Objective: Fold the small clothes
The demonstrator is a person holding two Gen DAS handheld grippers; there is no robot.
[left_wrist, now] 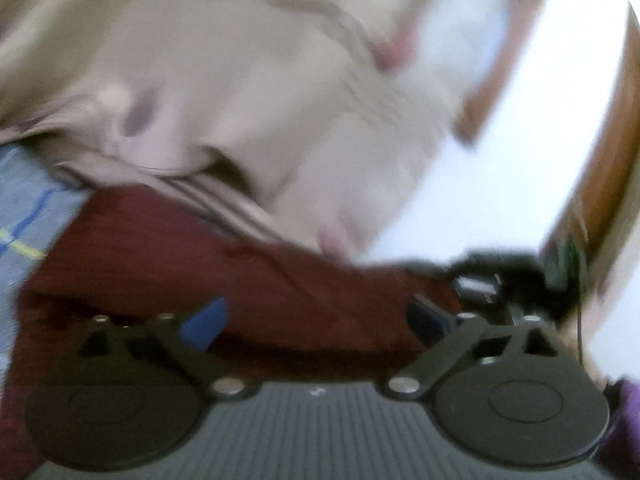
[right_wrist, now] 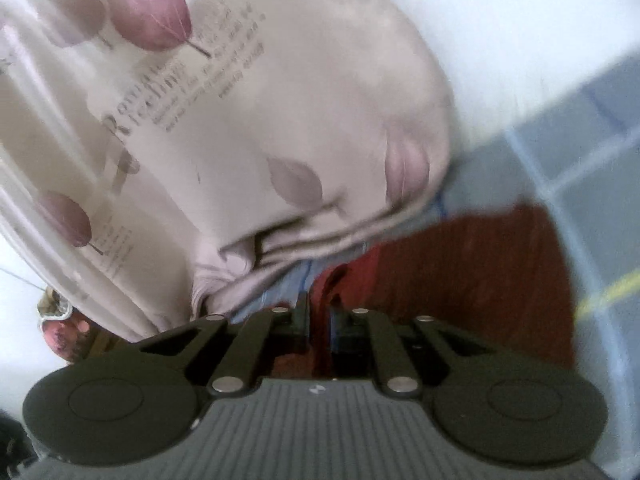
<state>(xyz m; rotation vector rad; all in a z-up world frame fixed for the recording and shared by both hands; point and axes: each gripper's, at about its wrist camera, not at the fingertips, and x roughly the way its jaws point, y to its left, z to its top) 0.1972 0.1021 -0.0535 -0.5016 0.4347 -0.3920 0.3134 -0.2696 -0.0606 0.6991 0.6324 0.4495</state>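
Left-wrist view: the left gripper [left_wrist: 316, 322] stood with its blue-padded fingers [left_wrist: 206, 322] wide apart and nothing between them, poised over the dark red garment [left_wrist: 160, 264], which filled the lower left and centre of the frame; above it lay a crumpled beige leaf-print cloth [left_wrist: 200, 80], and a blue checked sheet [left_wrist: 28, 216] showed at the left edge. The other gripper appeared as a dark blur at the right, at the garment's far edge. Right-wrist view: the right gripper [right_wrist: 319, 320] had its fingers drawn together on a fold of the red garment [right_wrist: 460, 272] at lower centre, red fabric showing in the narrow gap; the garment spread to the right over the blue checked sheet [right_wrist: 592, 184], with the beige printed cloth [right_wrist: 260, 120] heaped across the upper left. Risks, as judged: with only one corner pinched, the soft fabric could sag, twist or slip from the pads when drawn over, giving a skewed fold; the beige cloth touching the garment's upper edge could be dragged along or caught in the fold. The garment looked thin, matte and limp, lying mostly flat with a rumpled near edge; motion blur hid finer detail
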